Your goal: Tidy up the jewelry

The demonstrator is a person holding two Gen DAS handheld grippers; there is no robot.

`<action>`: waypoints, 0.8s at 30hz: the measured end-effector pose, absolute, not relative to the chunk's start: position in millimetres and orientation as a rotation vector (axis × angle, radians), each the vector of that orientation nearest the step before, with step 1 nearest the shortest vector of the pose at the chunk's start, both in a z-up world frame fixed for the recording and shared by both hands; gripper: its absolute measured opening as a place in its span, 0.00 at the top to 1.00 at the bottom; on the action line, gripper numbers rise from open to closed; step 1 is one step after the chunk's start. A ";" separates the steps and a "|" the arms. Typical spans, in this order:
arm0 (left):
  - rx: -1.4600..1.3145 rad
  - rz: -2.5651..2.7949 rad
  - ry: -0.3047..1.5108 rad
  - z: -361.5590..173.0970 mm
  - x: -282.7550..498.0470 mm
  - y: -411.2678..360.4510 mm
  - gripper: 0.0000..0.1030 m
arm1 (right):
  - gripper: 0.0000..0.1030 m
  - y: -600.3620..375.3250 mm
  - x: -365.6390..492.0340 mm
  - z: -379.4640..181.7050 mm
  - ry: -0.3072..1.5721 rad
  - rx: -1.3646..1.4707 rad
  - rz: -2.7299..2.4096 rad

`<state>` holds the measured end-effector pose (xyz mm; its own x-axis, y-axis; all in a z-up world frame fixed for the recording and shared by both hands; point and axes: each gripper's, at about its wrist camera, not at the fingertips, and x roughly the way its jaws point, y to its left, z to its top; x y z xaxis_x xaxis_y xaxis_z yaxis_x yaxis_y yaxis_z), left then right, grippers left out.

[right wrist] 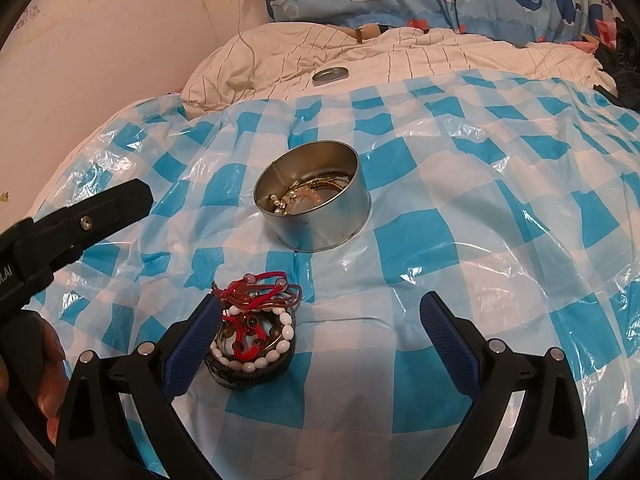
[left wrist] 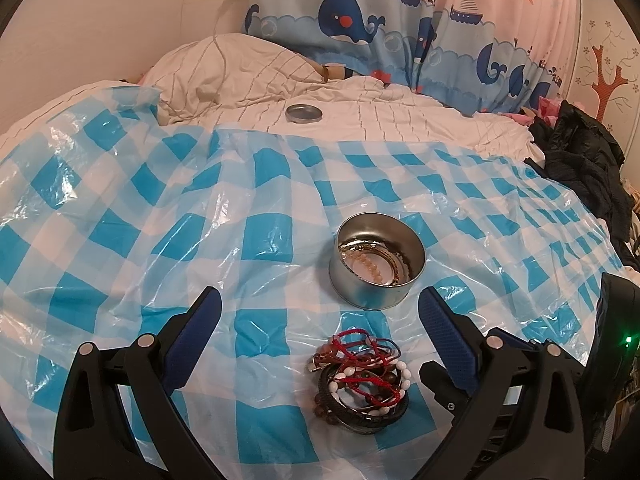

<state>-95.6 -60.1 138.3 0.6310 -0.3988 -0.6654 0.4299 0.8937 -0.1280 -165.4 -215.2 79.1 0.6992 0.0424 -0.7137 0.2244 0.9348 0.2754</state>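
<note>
A pile of bracelets (left wrist: 362,380), with red cords, white beads and dark bands, lies on the blue-and-white checked plastic sheet (left wrist: 160,240). It also shows in the right wrist view (right wrist: 254,334). Beyond it stands an open round metal tin (left wrist: 376,266) holding beaded and gold bracelets, also in the right wrist view (right wrist: 314,196). My left gripper (left wrist: 320,304) is open and empty, its fingers either side of the pile. My right gripper (right wrist: 320,308) is open and empty, the pile beside its left finger (right wrist: 196,340).
The tin's lid (left wrist: 304,113) lies on the white striped bedding (left wrist: 400,112) behind the sheet. A pillow (left wrist: 224,68) and whale-print curtain (left wrist: 360,20) are at the back. Dark clothes (left wrist: 580,160) are heaped at the right. The left gripper's body (right wrist: 80,216) shows at the left of the right wrist view.
</note>
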 end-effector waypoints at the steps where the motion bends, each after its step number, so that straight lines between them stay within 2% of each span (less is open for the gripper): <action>1: 0.044 -0.474 0.751 137.9 -96.1 -59.7 0.08 | 0.08 -214.5 -165.8 78.9 0.795 0.358 -0.103; 24: 0.046 -0.471 0.761 132.4 -95.5 -51.6 0.08 | 0.08 -213.3 -165.4 77.5 0.800 0.355 -0.101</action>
<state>-95.5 -51.6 132.4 0.6256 -0.3940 -0.6733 0.4271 0.8952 -0.1270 -165.4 -213.3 77.5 0.6955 0.0445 -0.7171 0.2212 0.9363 0.2727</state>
